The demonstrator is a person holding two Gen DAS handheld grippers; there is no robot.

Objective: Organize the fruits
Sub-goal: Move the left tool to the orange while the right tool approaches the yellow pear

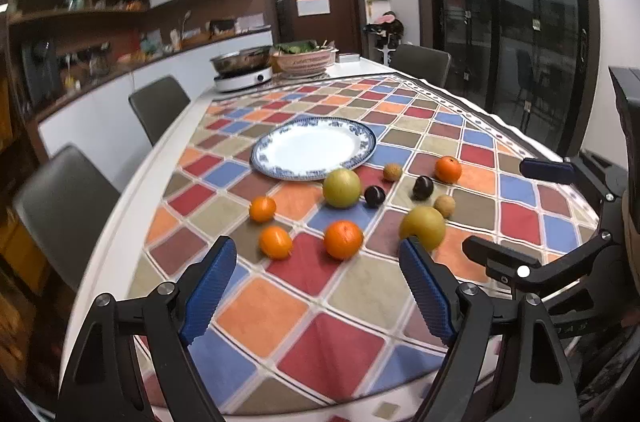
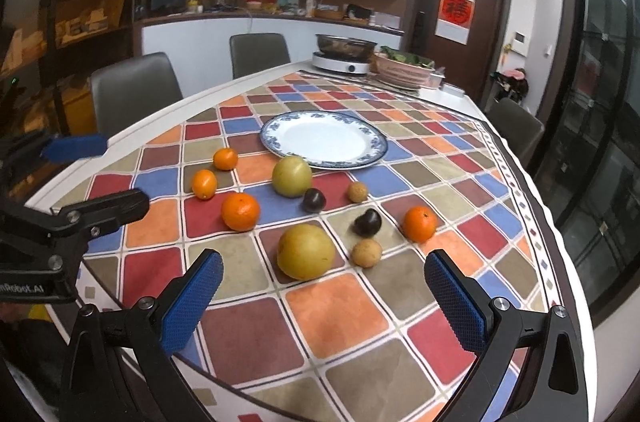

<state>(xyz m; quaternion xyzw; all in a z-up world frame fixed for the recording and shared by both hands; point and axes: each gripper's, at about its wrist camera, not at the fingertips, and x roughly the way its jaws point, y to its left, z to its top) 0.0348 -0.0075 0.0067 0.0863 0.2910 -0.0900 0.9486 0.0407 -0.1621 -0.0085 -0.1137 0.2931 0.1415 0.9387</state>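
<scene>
- Both claws gape with nothing held: left gripper (image 1: 316,286), right gripper (image 2: 320,296), low in frame
- Round fruits could roll off if nudged: yellow-green pear (image 2: 306,251) at centre, orange mandarin (image 2: 240,211) left of it, dark plum (image 2: 367,222) right
- Blue-rimmed white china plate (image 2: 324,139), upper centre, holds nothing
- Chequered tablecloth (image 2: 336,310) on a dining table; kitchen counter behind

— Where do my two cameras sit?
— Both hang low over the near table edge, facing the far door. My left one looks from the left, the right from the right. They share the plate (image 1: 316,147) (image 2: 324,139) and fruit.
</scene>
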